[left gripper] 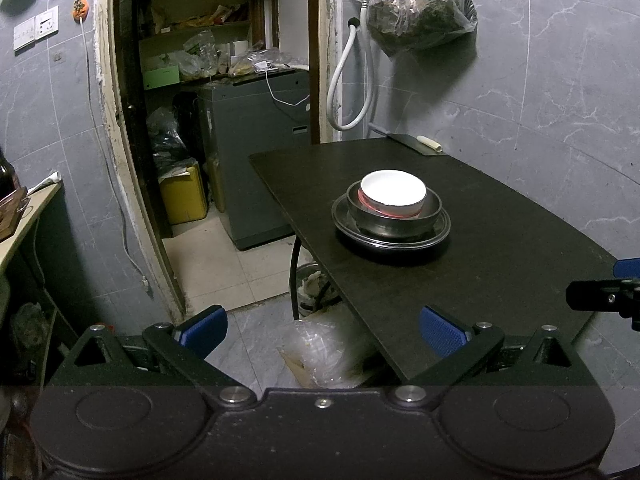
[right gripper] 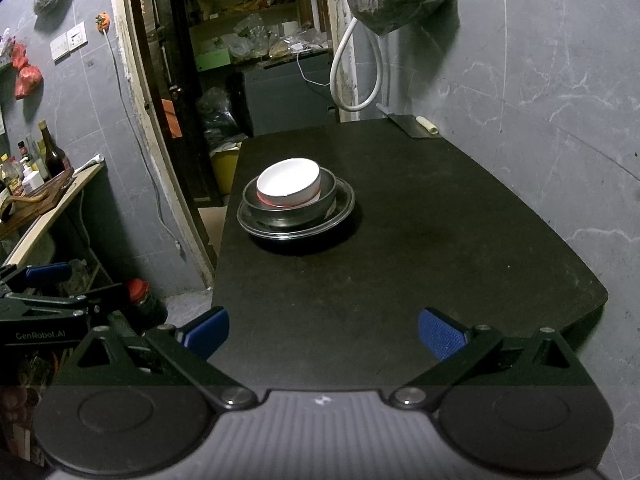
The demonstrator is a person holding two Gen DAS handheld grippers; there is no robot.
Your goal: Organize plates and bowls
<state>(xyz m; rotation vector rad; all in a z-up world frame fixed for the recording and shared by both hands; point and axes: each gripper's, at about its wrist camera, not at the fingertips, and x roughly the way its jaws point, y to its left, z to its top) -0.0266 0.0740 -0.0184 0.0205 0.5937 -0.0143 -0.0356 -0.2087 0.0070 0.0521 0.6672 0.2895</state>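
Observation:
A white bowl (left gripper: 393,192) sits inside a steel bowl (left gripper: 394,219), which sits on a steel plate (left gripper: 348,224) on the black table (left gripper: 500,272). The same stack shows in the right wrist view: white bowl (right gripper: 289,183), steel bowl (right gripper: 294,210), plate (right gripper: 340,210). My left gripper (left gripper: 323,332) is open and empty, off the table's near left corner, well short of the stack. My right gripper (right gripper: 323,332) is open and empty over the table's near edge (right gripper: 360,320). The left gripper also shows in the right wrist view (right gripper: 40,300).
A cleaver with a pale handle (left gripper: 416,145) lies at the table's far edge by the wall. A dark filled plastic bag (left gripper: 420,8) and a white hose (left gripper: 352,80) hang on the wall. A doorway (left gripper: 224,120) opens to a cluttered storeroom. A counter with bottles (right gripper: 36,168) stands left.

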